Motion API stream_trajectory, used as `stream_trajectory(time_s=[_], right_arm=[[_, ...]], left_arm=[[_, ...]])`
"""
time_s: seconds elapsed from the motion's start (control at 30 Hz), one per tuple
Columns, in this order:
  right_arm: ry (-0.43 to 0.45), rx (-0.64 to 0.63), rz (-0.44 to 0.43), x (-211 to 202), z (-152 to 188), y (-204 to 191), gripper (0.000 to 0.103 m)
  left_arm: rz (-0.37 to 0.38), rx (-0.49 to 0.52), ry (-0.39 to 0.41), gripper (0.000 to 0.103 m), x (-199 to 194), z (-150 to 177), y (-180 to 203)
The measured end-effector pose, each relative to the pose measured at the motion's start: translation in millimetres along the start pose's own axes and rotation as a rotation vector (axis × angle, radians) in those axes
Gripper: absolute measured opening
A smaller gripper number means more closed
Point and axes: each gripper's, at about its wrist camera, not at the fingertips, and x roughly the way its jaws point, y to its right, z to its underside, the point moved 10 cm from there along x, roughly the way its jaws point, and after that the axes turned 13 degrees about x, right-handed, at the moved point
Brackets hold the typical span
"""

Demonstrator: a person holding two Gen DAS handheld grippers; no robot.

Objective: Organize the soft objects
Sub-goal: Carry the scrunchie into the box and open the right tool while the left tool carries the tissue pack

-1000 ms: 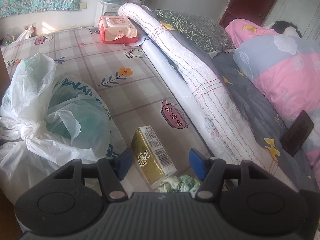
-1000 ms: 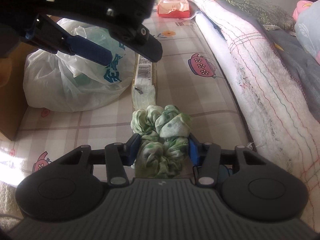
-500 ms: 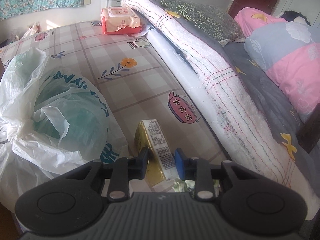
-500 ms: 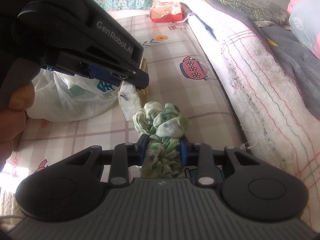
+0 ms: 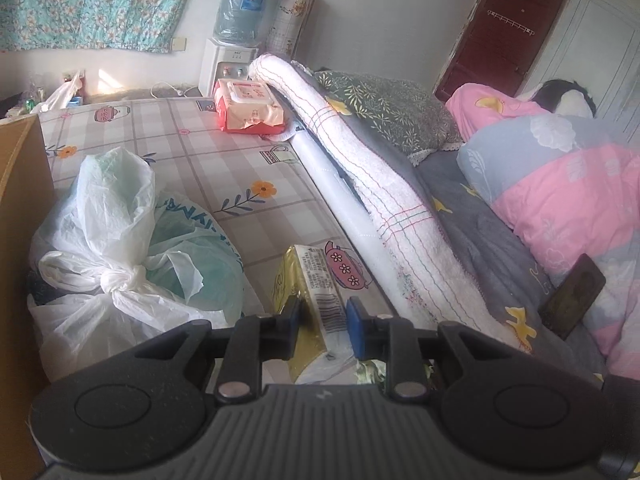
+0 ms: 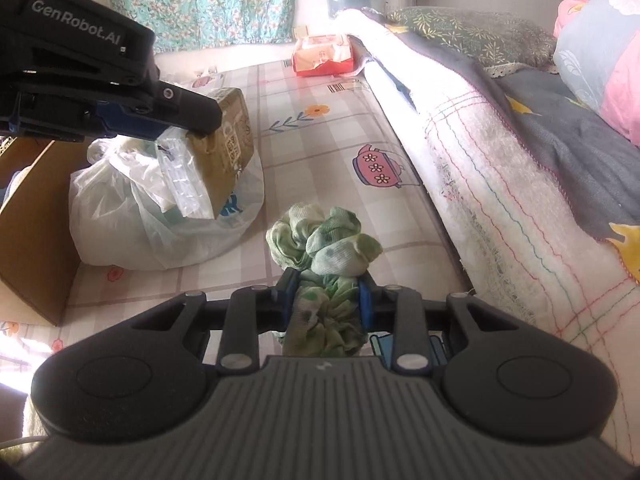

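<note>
Both grippers, open a second ago, now grip: left gripper (image 5: 323, 320) fingers clamp the gold tissue pack (image 6: 224, 148) lifted off the bed (image 6: 320, 160), right gripper (image 6: 326, 300) fingers clamp the green cloth (image 6: 324, 248).

I look across a bed whose mattress (image 5: 168, 148) wears a checked cover printed with flowers and teapots; a rolled white quilt (image 5: 384, 208) runs along it, with grey bedding (image 5: 492, 252) and a leaf-patterned pillow (image 5: 384, 108) beyond; a floral turquoise cloth (image 5: 96, 4) hangs on the pale wall (image 5: 380, 20); a water dispenser (image 5: 232, 52) stands at the bed's far end; a dark red door (image 5: 504, 36) sits beside white panels; sunlight falls bright on the far edge.
</note>
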Motion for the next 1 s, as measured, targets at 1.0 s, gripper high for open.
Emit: stream_trajectory(time_s=[1.0], right_arm=[[-0.24, -0.836, -0.487, -43, 24, -366, 0.044]], left_arm=[[-0.442, -0.451, 0.297, 0.011, -253, 74, -261]])
